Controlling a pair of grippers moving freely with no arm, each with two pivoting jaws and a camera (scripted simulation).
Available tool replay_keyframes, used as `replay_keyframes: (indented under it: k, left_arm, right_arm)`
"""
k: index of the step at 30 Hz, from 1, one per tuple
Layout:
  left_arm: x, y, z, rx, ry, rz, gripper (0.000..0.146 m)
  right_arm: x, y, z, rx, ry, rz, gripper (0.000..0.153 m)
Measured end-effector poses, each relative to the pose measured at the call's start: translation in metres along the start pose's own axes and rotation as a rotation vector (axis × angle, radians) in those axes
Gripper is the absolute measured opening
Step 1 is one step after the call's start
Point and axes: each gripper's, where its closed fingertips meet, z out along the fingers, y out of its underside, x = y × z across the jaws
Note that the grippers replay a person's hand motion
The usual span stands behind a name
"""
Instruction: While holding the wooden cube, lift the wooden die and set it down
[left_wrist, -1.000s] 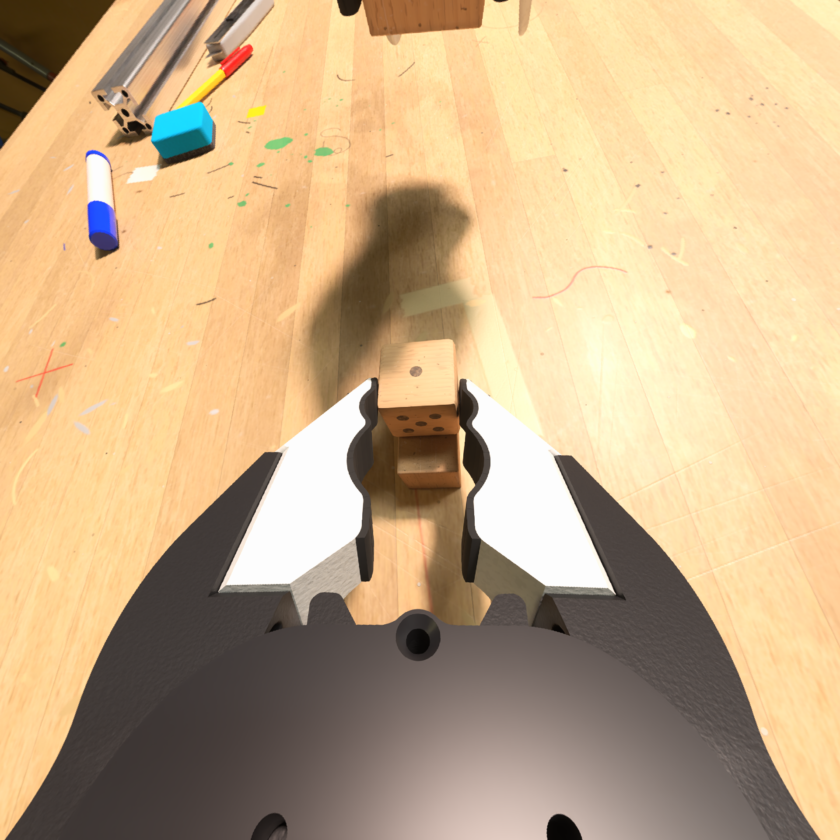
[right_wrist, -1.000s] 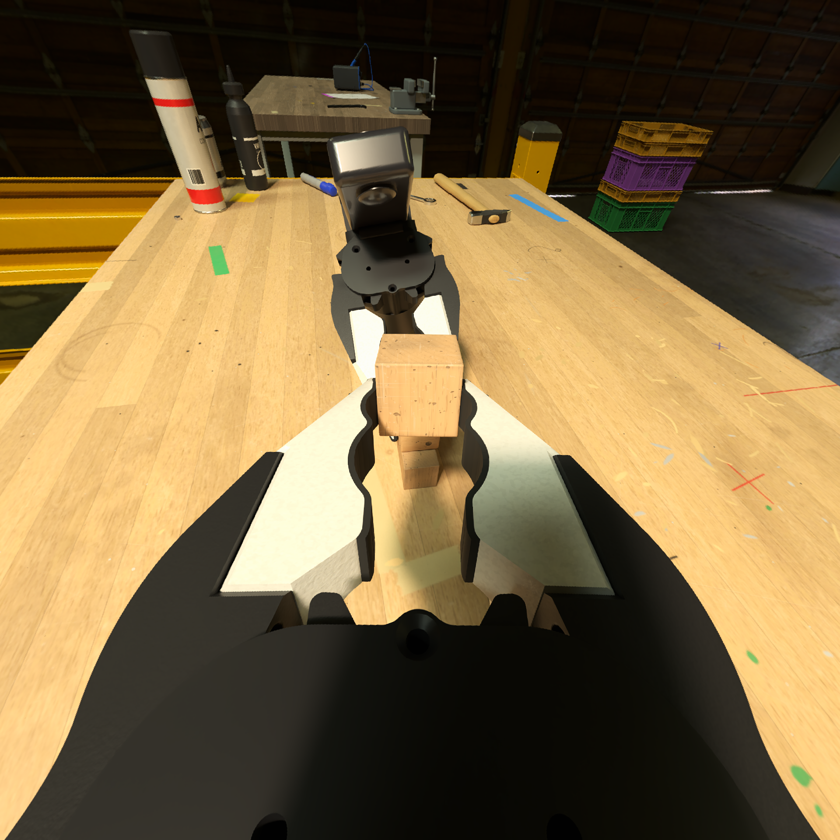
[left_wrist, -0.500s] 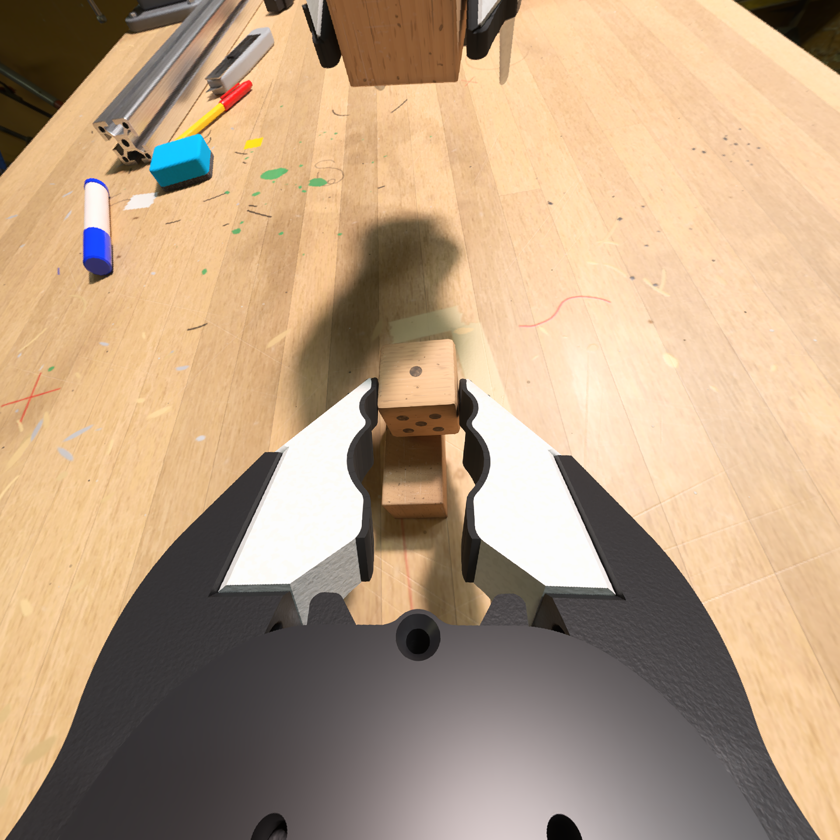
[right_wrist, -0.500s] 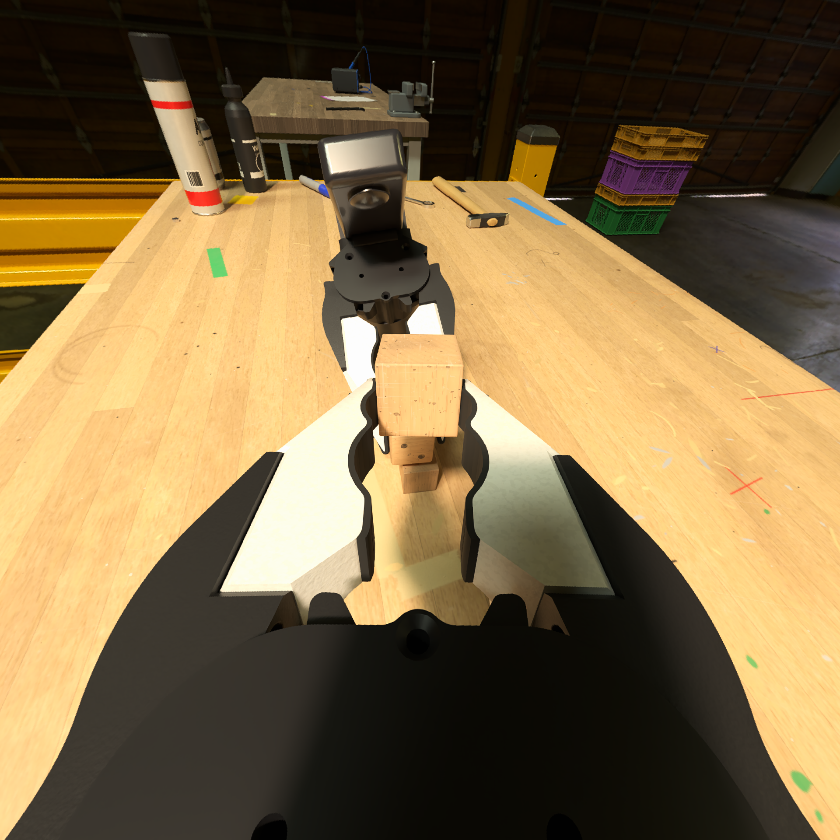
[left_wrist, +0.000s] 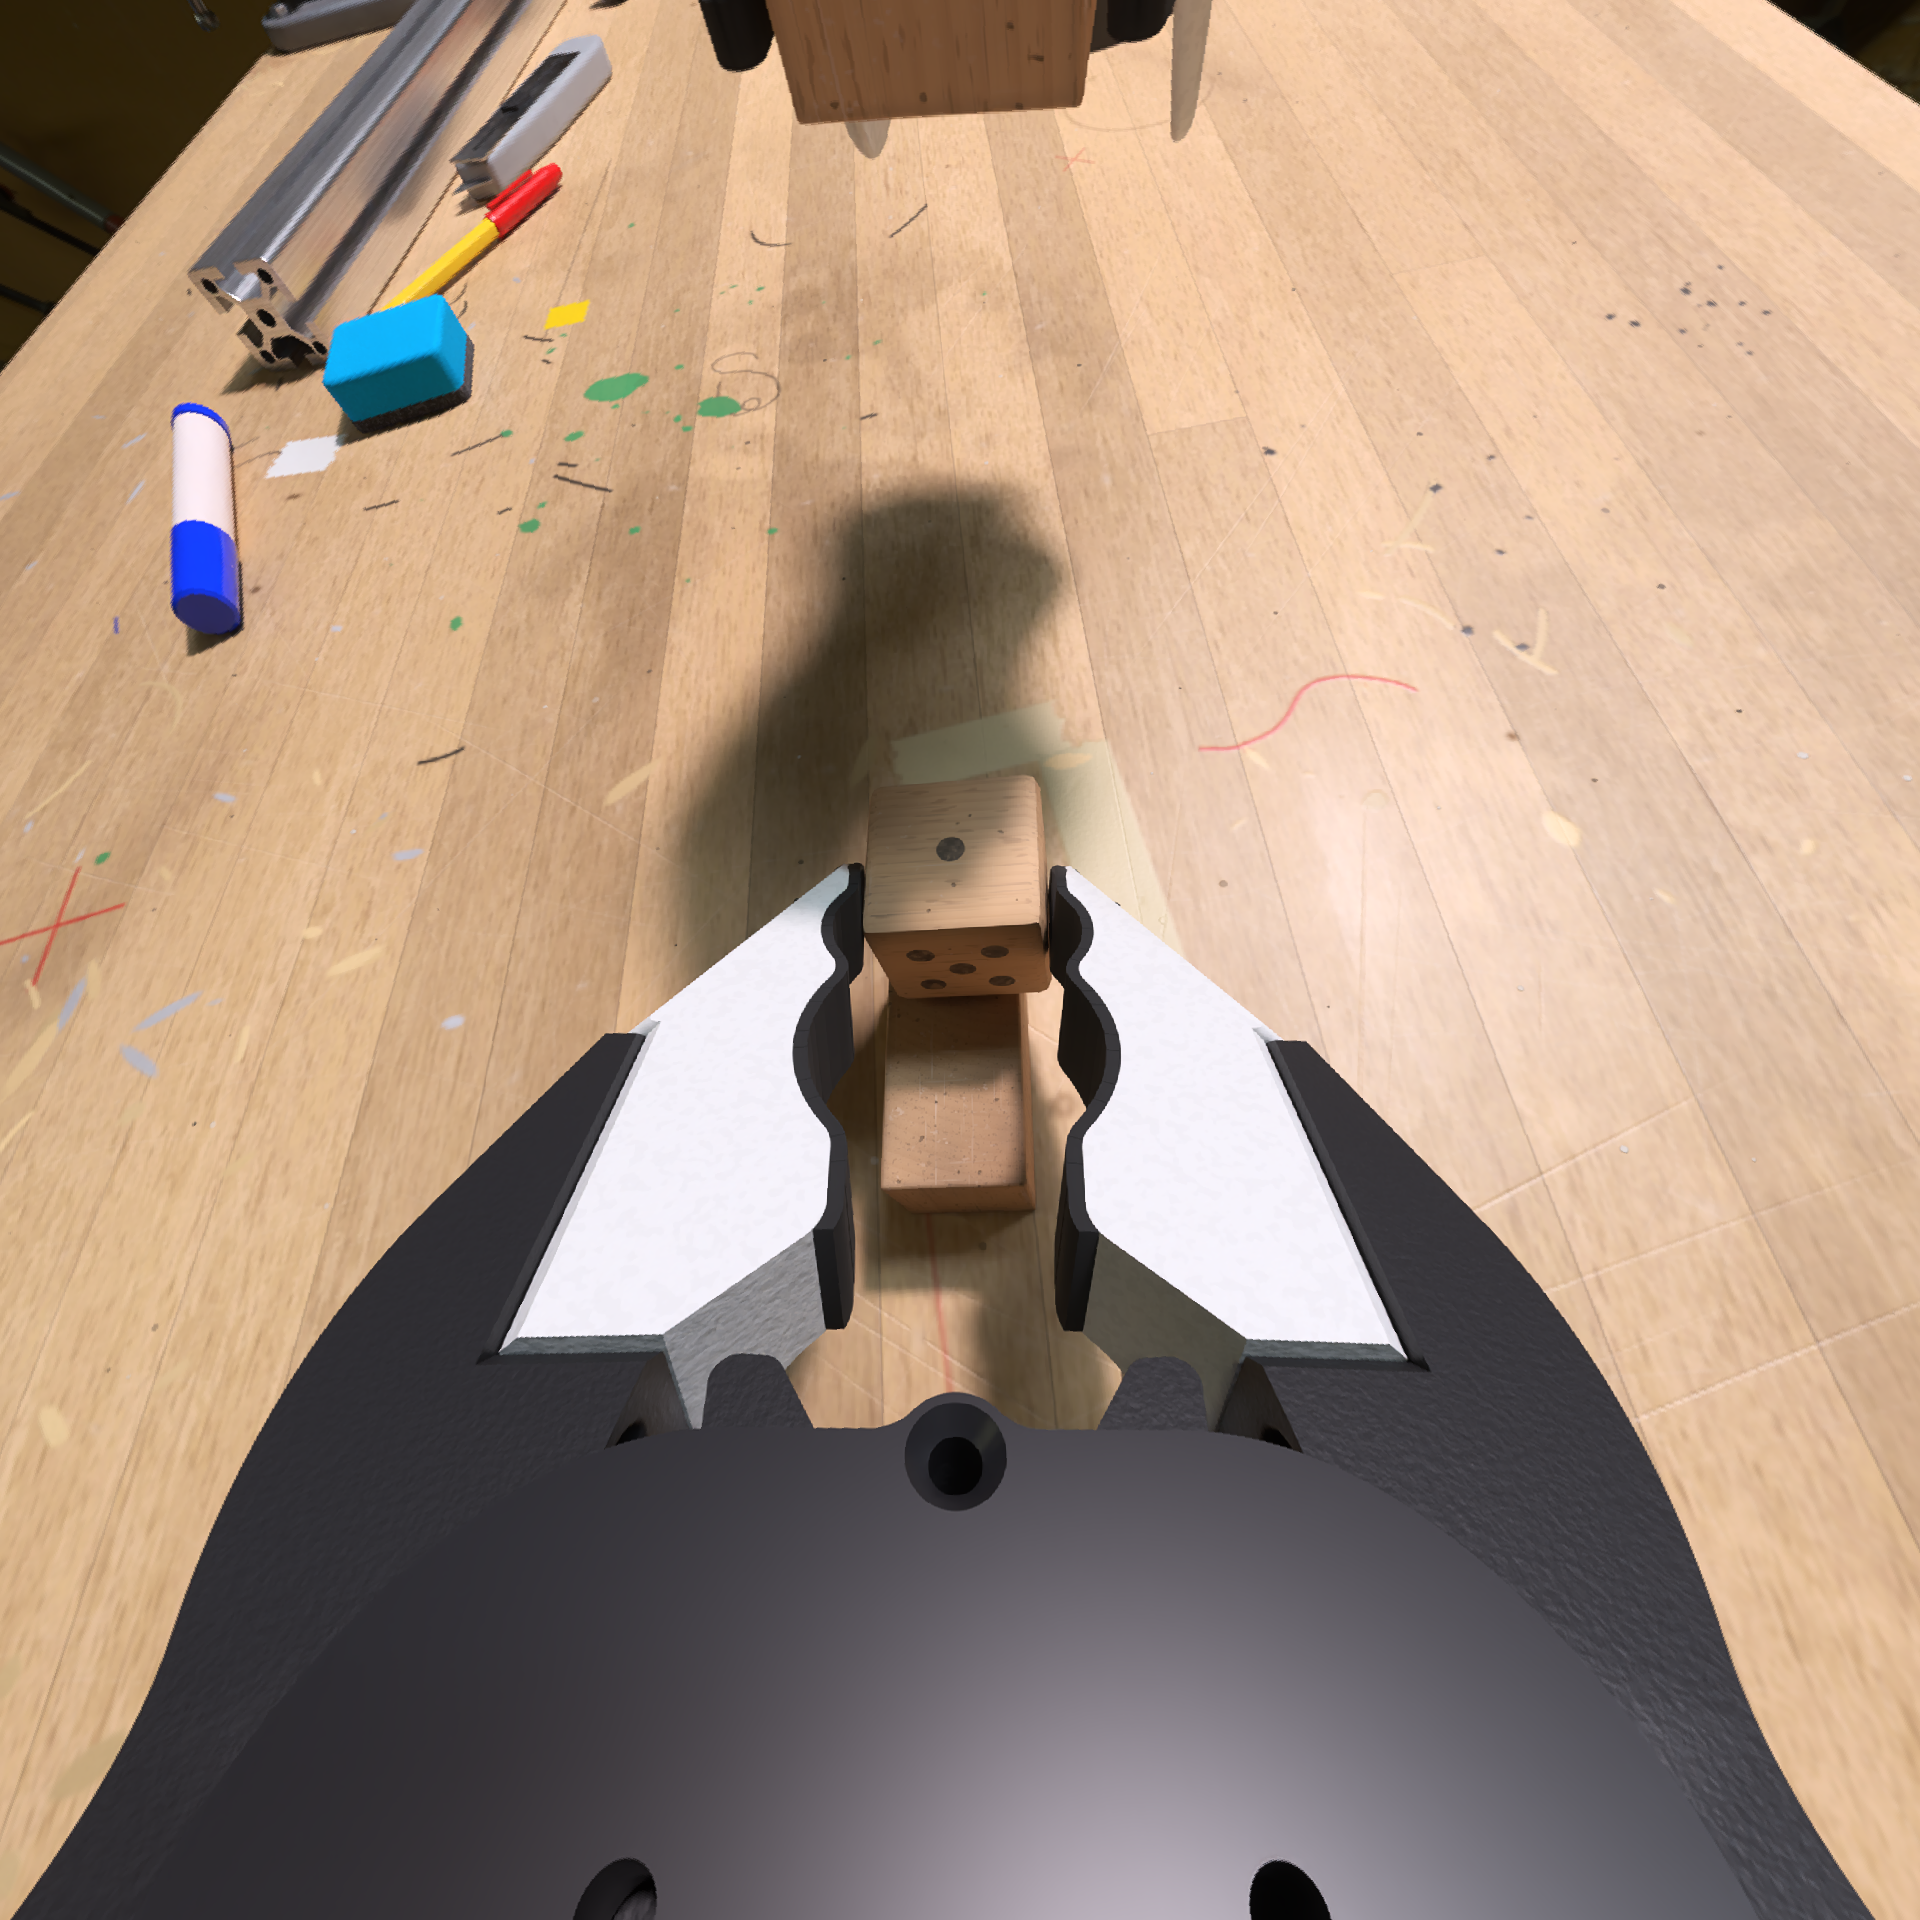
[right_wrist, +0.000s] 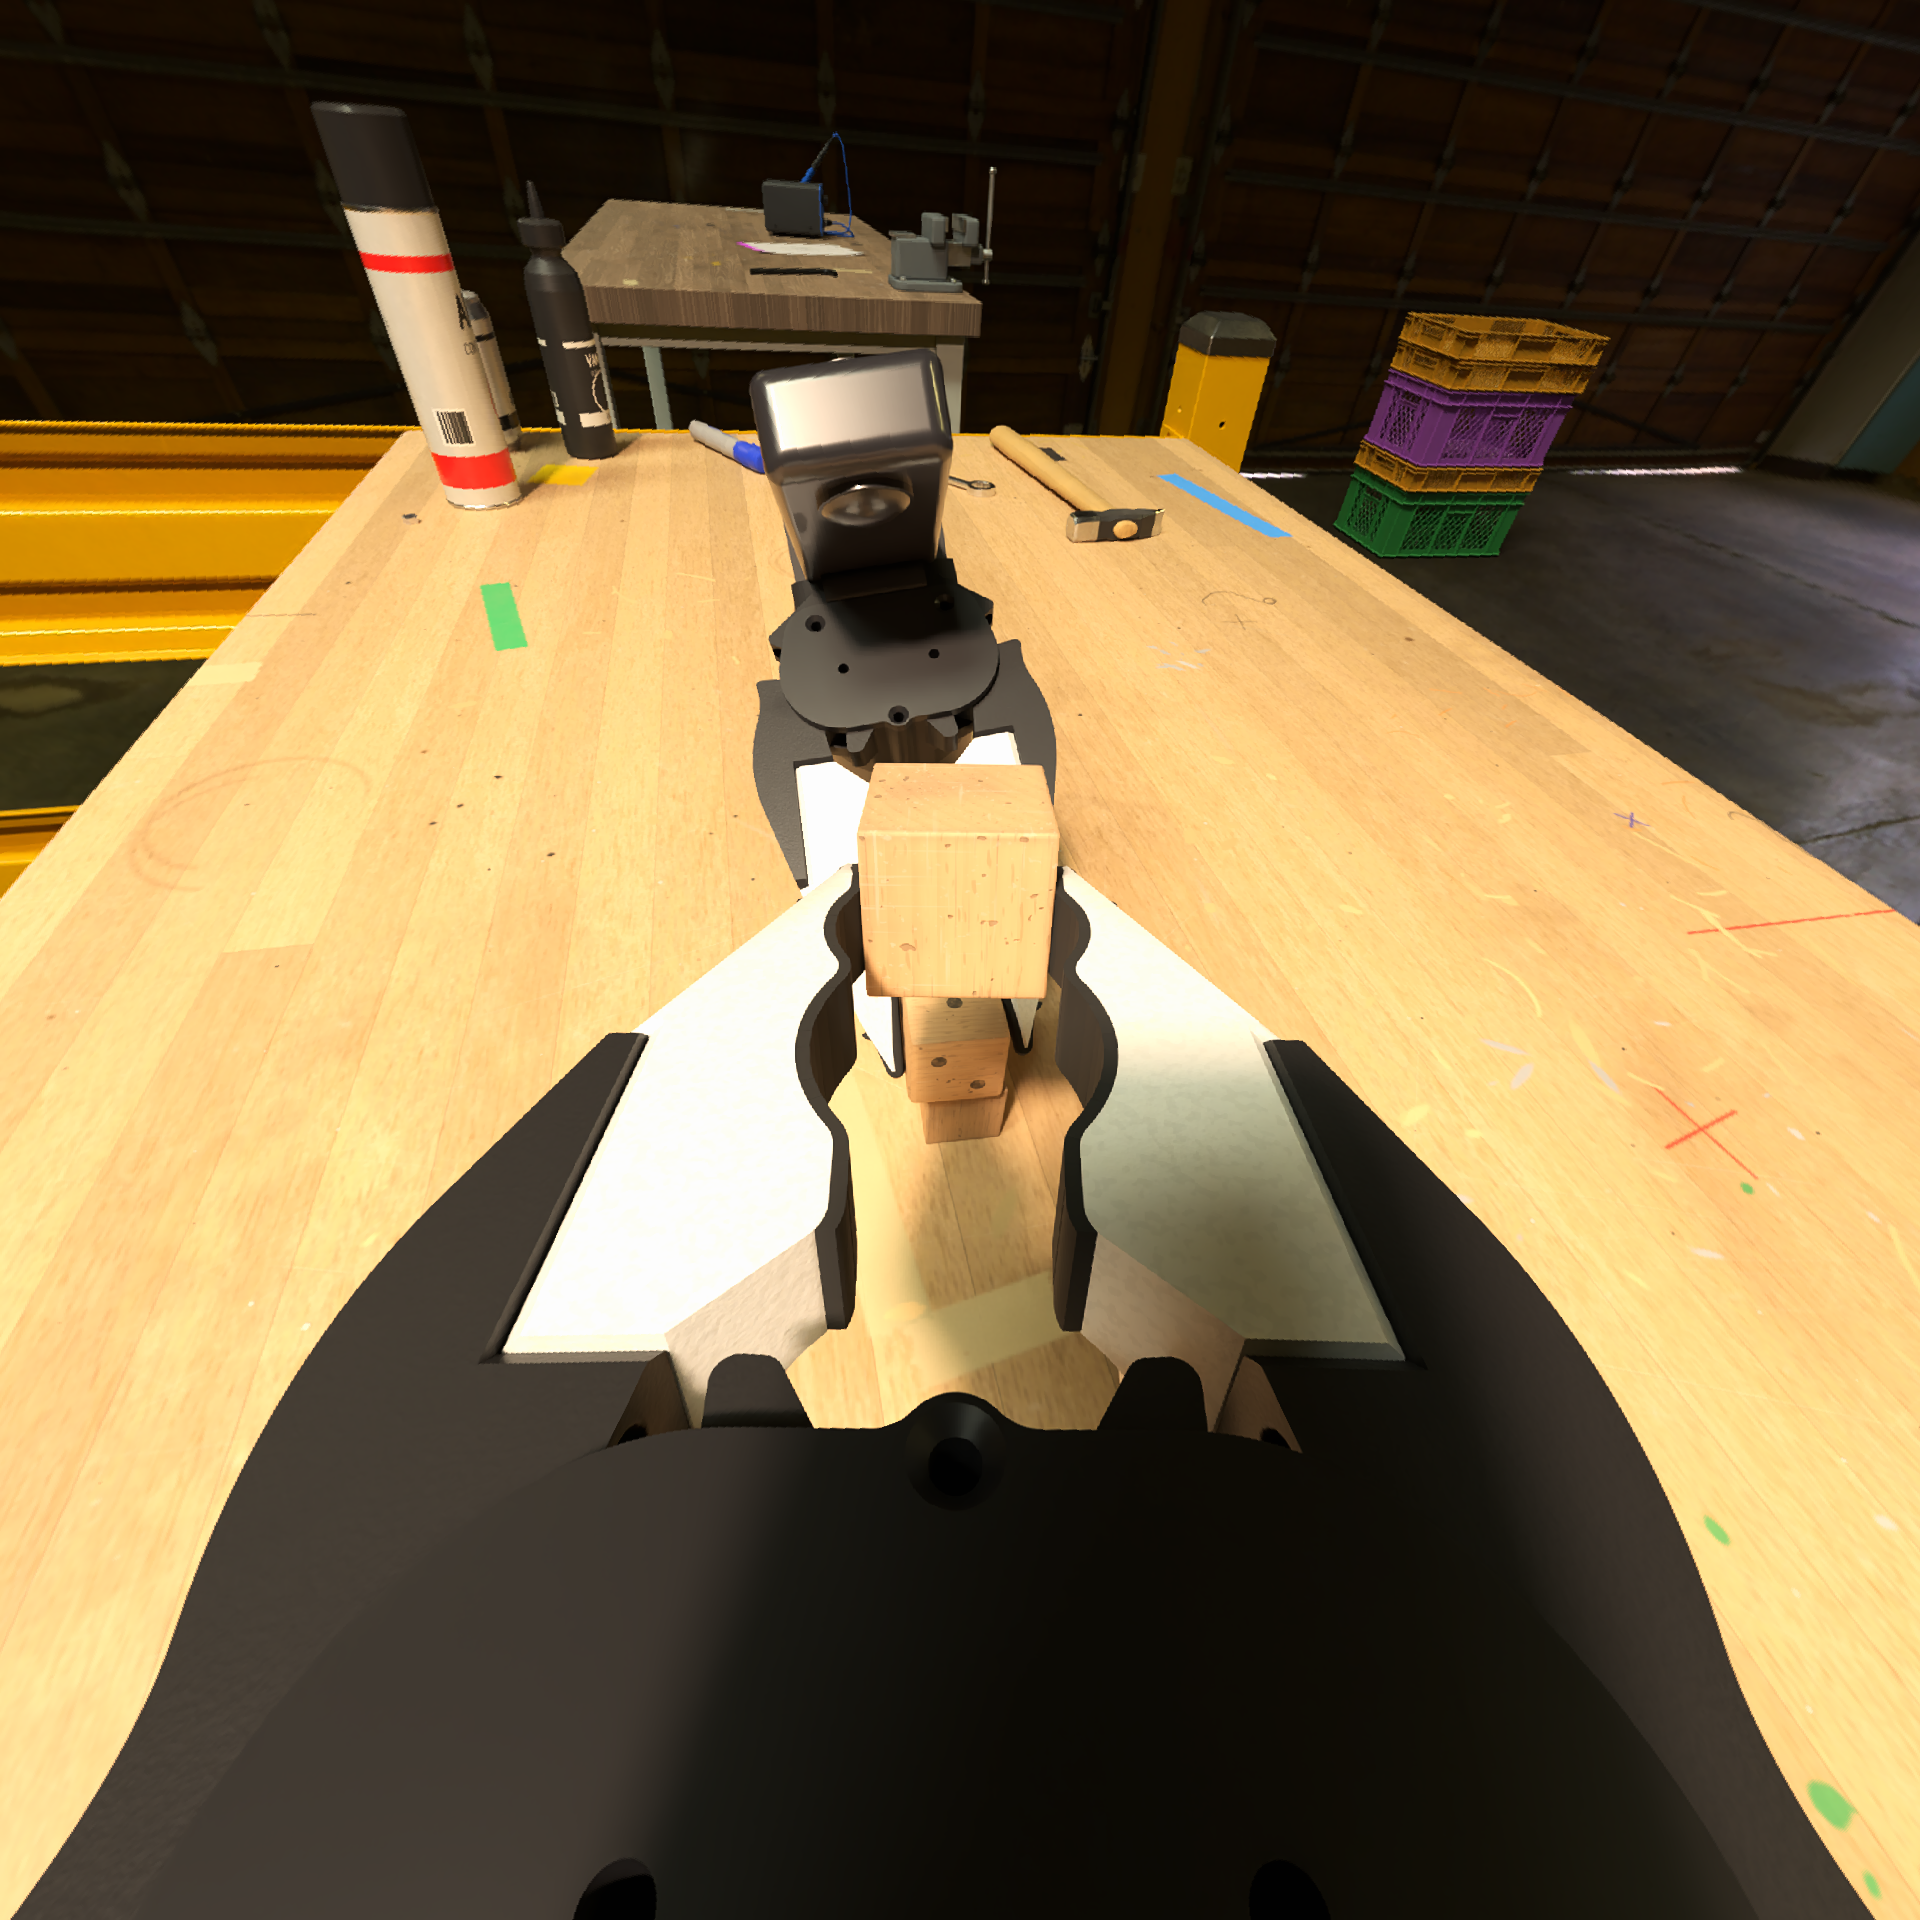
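Note:
My left gripper (left_wrist: 954, 904) is shut on the wooden die (left_wrist: 954, 883), one pip up. It holds the die just above a small wooden block (left_wrist: 956, 1112) that lies on the bench. My right gripper (right_wrist: 956, 894) is shut on the larger plain wooden cube (right_wrist: 956, 883) and holds it in the air, facing the left gripper. In the right wrist view the die (right_wrist: 954, 1065) shows below the cube, over the small block (right_wrist: 966, 1120). The cube also shows at the top edge of the left wrist view (left_wrist: 935, 52).
On the bench to the left lie a blue eraser block (left_wrist: 395, 353), a blue-capped marker (left_wrist: 203, 520), a red and yellow pen (left_wrist: 478, 234) and an aluminium profile (left_wrist: 343, 177). At the far end are a tall tube (right_wrist: 416, 312), a black bottle (right_wrist: 566, 332) and a hammer (right_wrist: 1070, 488).
My left gripper has risen a little with the die, and more of the small block's top shows under it. My right gripper still holds the cube.

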Motion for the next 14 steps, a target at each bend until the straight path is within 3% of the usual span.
replay_keyframes:
  k: [14]
  left_arm:
    - [0.0016,0.0094,-0.0062,-0.05,0.05,-0.039,0.035]
  right_arm:
    - [0.002,0.0035,0.0031,-0.037,0.016,0.016,0.034]
